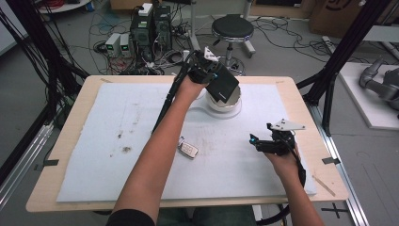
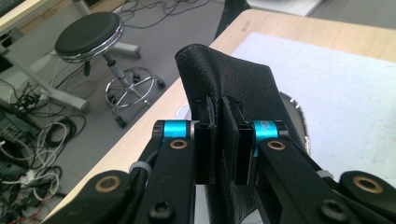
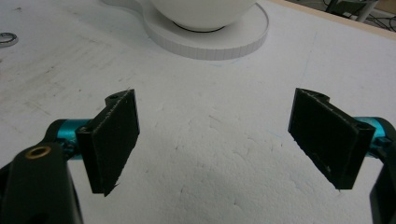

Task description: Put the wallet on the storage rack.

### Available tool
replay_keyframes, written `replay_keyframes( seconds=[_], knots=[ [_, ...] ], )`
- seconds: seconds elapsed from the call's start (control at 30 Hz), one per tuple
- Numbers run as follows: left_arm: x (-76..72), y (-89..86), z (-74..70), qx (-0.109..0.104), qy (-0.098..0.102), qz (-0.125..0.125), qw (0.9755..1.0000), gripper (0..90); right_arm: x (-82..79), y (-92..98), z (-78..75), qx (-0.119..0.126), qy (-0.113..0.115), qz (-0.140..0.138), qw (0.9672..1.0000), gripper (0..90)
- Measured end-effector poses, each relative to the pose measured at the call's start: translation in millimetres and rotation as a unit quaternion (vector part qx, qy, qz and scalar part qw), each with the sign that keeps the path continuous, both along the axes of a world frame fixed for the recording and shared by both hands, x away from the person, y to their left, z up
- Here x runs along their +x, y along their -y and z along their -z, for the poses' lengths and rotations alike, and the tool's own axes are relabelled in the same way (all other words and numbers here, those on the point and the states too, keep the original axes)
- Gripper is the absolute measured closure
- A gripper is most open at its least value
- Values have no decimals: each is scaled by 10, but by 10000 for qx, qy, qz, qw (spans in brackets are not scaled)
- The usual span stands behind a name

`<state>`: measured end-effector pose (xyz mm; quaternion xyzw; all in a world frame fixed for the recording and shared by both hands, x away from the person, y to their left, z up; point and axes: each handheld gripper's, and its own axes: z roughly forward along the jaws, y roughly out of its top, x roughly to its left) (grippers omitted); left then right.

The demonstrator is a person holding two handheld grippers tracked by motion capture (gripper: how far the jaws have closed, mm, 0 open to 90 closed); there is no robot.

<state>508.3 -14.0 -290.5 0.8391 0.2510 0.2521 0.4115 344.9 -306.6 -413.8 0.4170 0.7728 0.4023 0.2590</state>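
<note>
My left gripper (image 1: 214,75) is at the far middle of the table, shut on a black leather wallet (image 1: 223,84). In the left gripper view the wallet (image 2: 233,84) stands upright, pinched between the two black pads, above a white bowl (image 2: 295,116). The bowl (image 1: 231,100) sits on a round white base (image 1: 225,109). My right gripper (image 1: 256,142) hovers low over the white mat at the near right. In the right gripper view its jaws (image 3: 215,140) stand wide open with nothing between them, and the bowl (image 3: 203,11) and base (image 3: 210,39) lie ahead.
A key fob (image 1: 188,150) with a ring lies on the white mat (image 1: 117,136) near the middle. A black stool (image 1: 232,29) stands on the floor beyond the table's far edge, with computers and cables (image 1: 146,33) to its left.
</note>
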Motion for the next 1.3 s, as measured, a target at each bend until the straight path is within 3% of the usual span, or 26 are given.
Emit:
replay_keyframes(
  seconds=[0.27,0.7,0.97,1.03,1.13,1.17,1.3],
  knots=[
    [25,96,106,290,58,-136,9995,833,-13,2,-7,3,7,-1,10000,165],
    [30,238,244,609,121,-79,9980,831,-8,2,-5,-3,6,-23,10000,165],
    [22,293,350,577,120,-133,9982,815,-9,-4,-4,-25,7,-26,10000,165],
    [26,284,350,551,113,-126,9983,750,-8,-6,-3,-23,4,-37,10000,165],
    [26,281,351,546,61,-238,9982,540,-8,-6,-4,-20,15,-41,10000,165],
    [19,276,344,505,77,-284,9983,540,-8,-6,-4,-20,15,-41,10000,165],
    [-33,223,259,318,110,-253,9991,395,-4,1,-4,-15,15,-37,10000,165]
  ],
)
